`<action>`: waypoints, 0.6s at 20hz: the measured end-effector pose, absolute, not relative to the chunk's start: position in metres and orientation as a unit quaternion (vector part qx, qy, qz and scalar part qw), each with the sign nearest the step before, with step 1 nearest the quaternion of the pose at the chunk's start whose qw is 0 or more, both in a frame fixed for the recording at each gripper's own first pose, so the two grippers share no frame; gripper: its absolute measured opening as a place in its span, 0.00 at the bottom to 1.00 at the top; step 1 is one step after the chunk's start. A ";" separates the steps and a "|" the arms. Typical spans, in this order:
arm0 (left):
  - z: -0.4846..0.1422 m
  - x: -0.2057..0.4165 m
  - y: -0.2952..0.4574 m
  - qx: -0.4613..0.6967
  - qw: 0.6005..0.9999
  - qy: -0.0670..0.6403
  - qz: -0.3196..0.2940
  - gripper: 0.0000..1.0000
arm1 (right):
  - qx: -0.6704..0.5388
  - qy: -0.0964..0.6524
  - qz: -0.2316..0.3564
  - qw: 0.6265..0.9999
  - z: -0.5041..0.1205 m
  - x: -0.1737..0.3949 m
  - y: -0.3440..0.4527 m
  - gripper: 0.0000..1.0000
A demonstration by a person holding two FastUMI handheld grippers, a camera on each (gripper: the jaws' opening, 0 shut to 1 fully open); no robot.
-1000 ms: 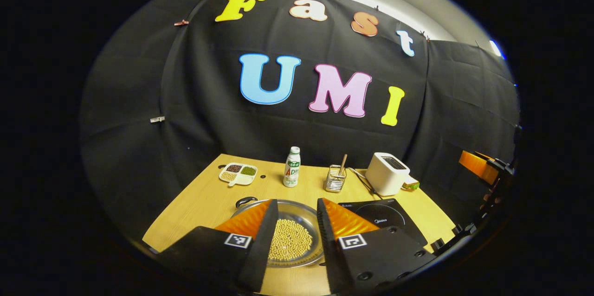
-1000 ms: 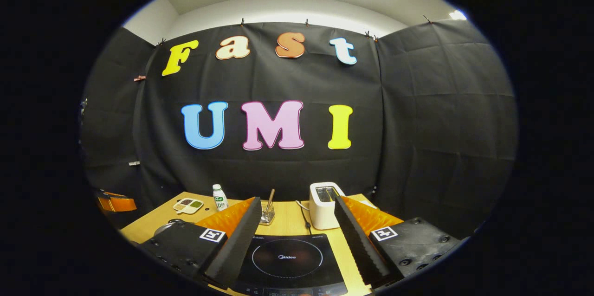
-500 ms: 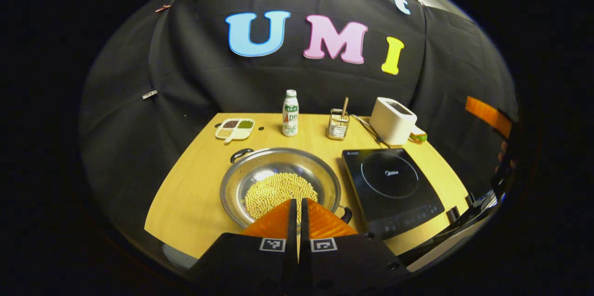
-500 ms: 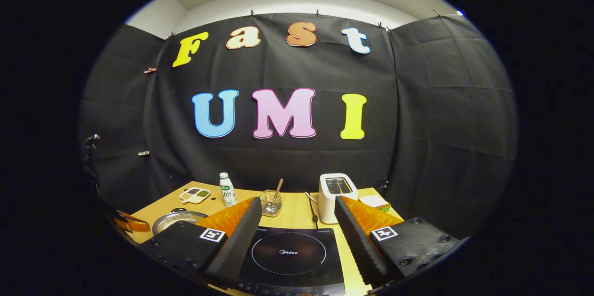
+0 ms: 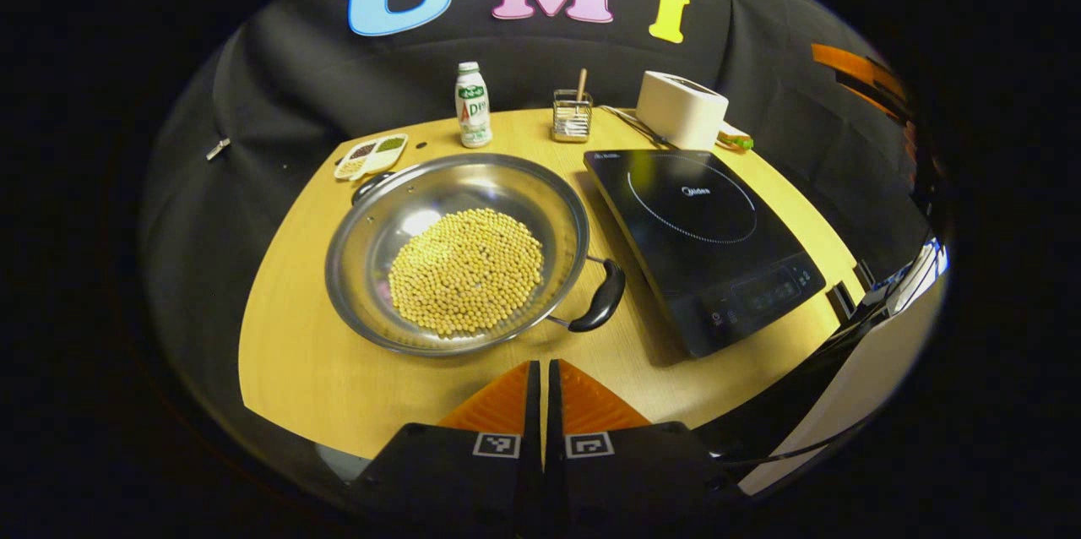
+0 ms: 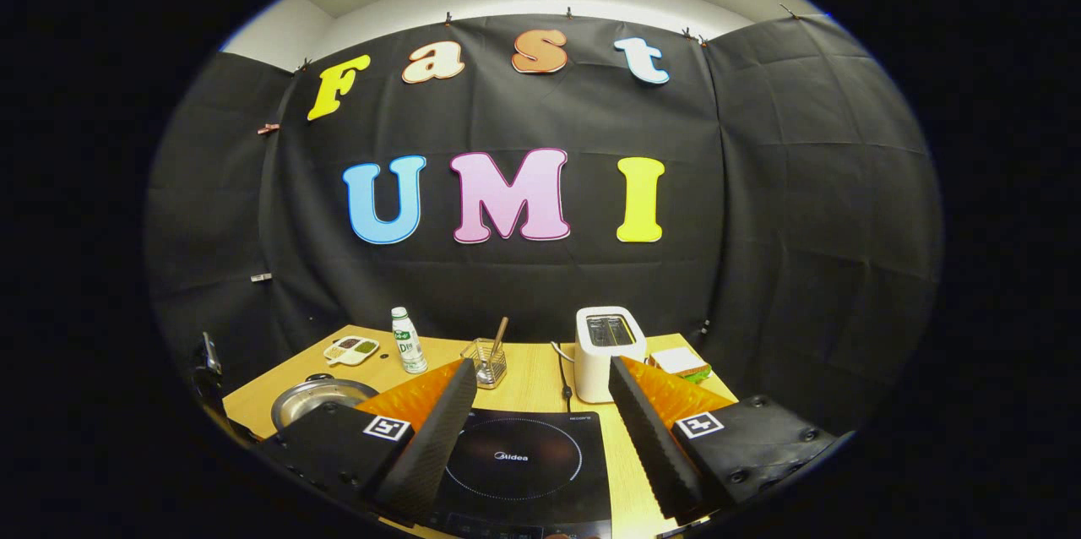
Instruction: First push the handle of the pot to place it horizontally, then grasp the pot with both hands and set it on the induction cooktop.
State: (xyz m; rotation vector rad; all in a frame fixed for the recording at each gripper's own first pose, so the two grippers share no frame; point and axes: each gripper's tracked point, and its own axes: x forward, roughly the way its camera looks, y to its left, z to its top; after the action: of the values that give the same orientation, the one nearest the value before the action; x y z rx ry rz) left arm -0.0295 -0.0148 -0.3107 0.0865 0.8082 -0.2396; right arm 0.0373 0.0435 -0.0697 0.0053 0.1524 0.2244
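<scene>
Right tongs (image 6: 540, 429) hide most of the pot (image 6: 317, 398).

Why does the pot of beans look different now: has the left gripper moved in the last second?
Yes. The left gripper pulled back and up: its shut fingers now stand clear of the pot.

The flat black glass induction cooktop (image 5: 701, 243) on the pale wooden counter (image 5: 296, 353) carries the one word that reads clearly: "Midea", in small light letters in the middle of its dotted cooking ring. A smaller word stands at its far left corner, and the symbols along its near control strip are too small to make out. The white plastic bottle (image 5: 473, 105) at the back has a green and red printed label. Each finger of the left tongs (image 5: 540, 363) and the right tongs (image 6: 540, 362) bears a square black-and-white coded marker without letters.
</scene>
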 end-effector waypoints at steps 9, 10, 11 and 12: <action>-0.340 0.000 -0.040 0.058 0.891 0.425 -0.147 0.04 | -0.001 0.078 0.090 0.993 -0.071 0.036 0.010 0.98; -0.341 0.002 -0.047 0.048 0.890 0.428 -0.150 0.05 | -0.001 0.079 0.087 0.993 -0.071 0.037 0.008 0.98; -0.340 0.005 -0.051 0.046 0.890 0.427 -0.152 0.05 | -0.001 0.078 0.084 0.993 -0.071 0.037 0.003 0.98; -0.341 0.007 -0.053 0.049 0.888 0.431 -0.152 0.05 | -0.001 0.078 0.079 0.994 -0.071 0.037 -0.001 0.98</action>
State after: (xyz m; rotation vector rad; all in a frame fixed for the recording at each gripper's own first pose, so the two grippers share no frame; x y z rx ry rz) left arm 0.0074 -0.0528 -0.3413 0.1025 0.8948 -0.3167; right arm 0.0369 -0.0008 -0.0712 -0.0025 0.1559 0.1592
